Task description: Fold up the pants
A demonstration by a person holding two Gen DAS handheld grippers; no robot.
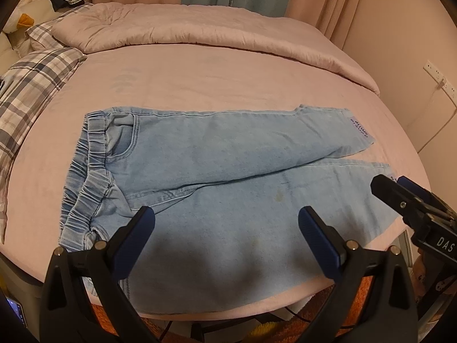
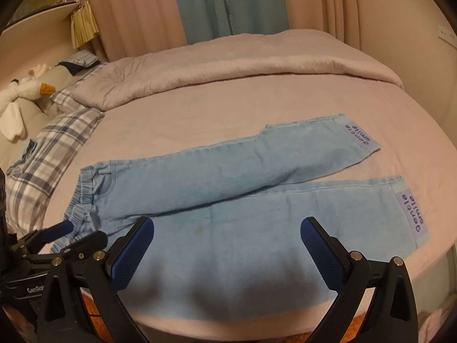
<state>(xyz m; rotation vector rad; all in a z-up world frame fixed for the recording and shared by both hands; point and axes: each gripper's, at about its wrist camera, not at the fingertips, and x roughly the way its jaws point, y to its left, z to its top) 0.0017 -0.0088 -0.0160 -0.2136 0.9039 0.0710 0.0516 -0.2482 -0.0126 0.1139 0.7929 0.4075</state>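
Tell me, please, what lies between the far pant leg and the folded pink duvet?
Only bare pink sheet lies between the far pant leg and the duvet, shown in both wrist views.

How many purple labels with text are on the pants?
2. One label is at the hem of the far leg; the other label is at the hem of the near leg. The underside is hidden.

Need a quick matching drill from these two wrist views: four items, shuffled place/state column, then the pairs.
Items:
1. pants
2. plaid pillow
3. quilt
4. left gripper

States:
A. bunched along the far side of the bed
B. open, holding nothing
C. spread flat, legs apart
D. beyond the waistband end of the bed

Pairs: 1-C, 2-D, 3-A, 4-B
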